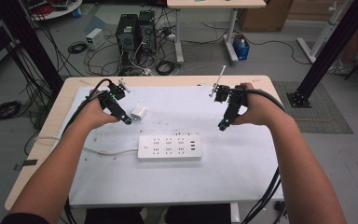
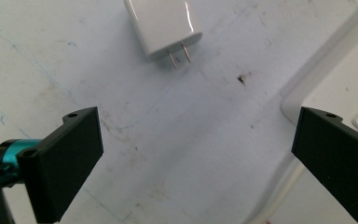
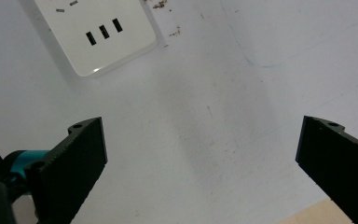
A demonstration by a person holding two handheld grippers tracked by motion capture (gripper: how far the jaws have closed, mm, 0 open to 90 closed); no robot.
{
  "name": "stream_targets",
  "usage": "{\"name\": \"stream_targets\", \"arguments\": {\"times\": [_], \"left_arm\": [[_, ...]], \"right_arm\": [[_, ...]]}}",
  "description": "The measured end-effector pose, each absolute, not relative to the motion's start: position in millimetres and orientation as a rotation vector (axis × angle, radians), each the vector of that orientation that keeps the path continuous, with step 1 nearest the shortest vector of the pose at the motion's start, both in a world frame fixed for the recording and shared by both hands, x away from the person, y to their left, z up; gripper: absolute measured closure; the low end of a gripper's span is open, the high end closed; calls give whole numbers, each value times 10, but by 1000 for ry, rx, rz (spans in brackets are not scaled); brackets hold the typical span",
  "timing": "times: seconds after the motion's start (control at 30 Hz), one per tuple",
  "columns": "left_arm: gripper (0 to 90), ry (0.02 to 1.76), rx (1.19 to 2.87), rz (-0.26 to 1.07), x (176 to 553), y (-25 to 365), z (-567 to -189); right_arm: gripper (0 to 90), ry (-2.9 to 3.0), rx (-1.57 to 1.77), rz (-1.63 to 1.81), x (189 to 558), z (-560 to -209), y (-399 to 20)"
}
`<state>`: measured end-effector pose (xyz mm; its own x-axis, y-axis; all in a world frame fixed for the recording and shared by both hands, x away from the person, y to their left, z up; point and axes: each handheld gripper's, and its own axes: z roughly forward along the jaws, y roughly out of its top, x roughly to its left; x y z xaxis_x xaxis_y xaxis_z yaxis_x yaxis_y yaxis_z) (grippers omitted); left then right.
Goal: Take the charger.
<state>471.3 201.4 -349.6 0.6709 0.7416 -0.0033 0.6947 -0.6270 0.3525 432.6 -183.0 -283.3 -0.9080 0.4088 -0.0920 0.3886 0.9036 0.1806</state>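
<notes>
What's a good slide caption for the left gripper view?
Open left gripper hovers over the white mat, facing the white charger, prongs toward it.

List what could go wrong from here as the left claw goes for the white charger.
1. The charger lies flat on the white mat with its prongs facing the open left claw; closing on the prongs instead of the body could bend them or let it slip.
2. The smooth, rounded body may skid across the mat when touched.
3. The power strip sits loose and may shift during plugging; the open right claw hovers away from it.

2 black grippers (image 1: 121, 112) (image 1: 226, 116) with blocky jaws, teal fittings, trailing black cables; bare forearms, dark sleeve edge.
</notes>
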Motion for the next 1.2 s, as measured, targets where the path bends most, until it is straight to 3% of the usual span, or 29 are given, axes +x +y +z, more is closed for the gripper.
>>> {"name": "stream_targets", "arguments": {"times": [0.2, 1.2], "left_arm": [[19, 1219, 2450, 213, 4805, 1986, -3627], [19, 1321, 2275, 321, 5055, 1766, -4144]], "right_arm": [[12, 2943, 616, 237, 4345, -2855, -1845], [12, 2915, 636, 225, 4372, -2880, -1807]]}}
